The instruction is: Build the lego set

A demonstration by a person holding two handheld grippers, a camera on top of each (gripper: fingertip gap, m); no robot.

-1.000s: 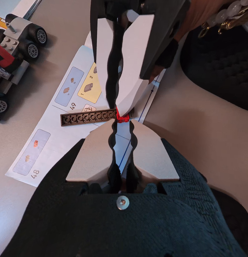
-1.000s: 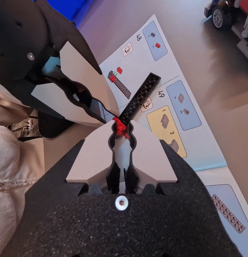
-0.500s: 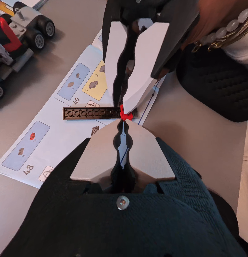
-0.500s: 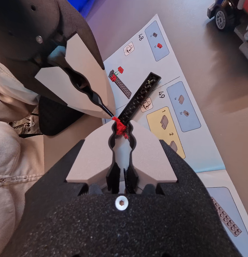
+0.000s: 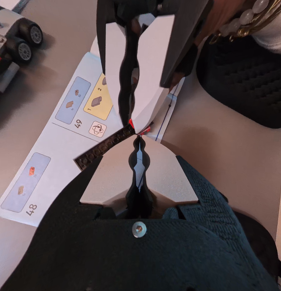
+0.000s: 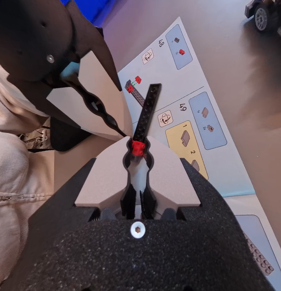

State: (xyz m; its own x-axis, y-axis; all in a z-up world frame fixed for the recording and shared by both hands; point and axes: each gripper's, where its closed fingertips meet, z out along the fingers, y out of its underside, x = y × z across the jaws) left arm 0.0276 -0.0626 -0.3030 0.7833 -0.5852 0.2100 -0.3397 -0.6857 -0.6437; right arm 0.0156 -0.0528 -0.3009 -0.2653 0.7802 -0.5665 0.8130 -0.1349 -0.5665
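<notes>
Tabletop (image 5: 215, 157), grey-beige, carries everything. On it an instruction sheet (image 5: 57, 141), pale blue and white with boxed part drawings, lies flat under both tools. A partly built wheeled lego vehicle (image 5: 18, 42) stands at the far left of the left wrist view; the right wrist view catches only one wheel of it at its top right corner. Long dark studded plate (image 6: 150, 110) has swung since half a second ago: then it ran level across the left wrist view, now it slants, its free end low-left near the left gripper's body. In the right wrist view it points nearly straight away, where before it leaned right. Right gripper (image 6: 138, 141) has its jaws clamped on the near end of the plate, around the red brick (image 6: 137, 148) sitting on that end. Left gripper (image 5: 139, 137) has jaws pressed together at the tips, which meet the right gripper's tips at the plate's end; nothing is visibly held between them. Only the right wrist view shows the red brick whole, studs up; the left wrist view gives just red slivers beside the white fingers. Only the left wrist view shows the person's wrist with a beaded bracelet (image 5: 247, 18) and a black textured pad (image 5: 247, 81); only the right shows a pale zipped garment (image 6: 13, 181).
</notes>
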